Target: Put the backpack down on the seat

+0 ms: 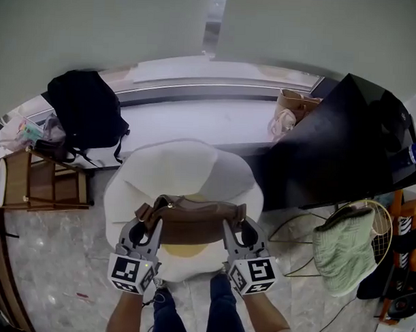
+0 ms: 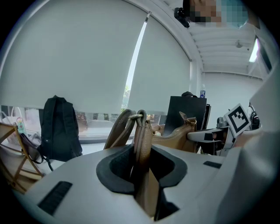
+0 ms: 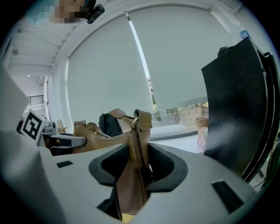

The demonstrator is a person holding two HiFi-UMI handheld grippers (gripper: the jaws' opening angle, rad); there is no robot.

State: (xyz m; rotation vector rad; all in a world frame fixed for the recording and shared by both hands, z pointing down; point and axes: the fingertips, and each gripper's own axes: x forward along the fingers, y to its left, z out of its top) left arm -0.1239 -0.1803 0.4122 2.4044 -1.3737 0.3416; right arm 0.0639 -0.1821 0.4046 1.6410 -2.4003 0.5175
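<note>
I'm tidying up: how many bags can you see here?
3: the brown bag held over the white seat, a black backpack on the windowsill, a tan bag beside the dark screen. More may be hidden.

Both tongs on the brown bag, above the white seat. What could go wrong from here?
1. Left tongs and right tongs each pinch only a narrow end of the brown bag. One could slip, and the bag would swing down lopsided.
2. The bag hangs over the front half of the rounded white seat. Set down there, it may slide off toward the floor.
</note>
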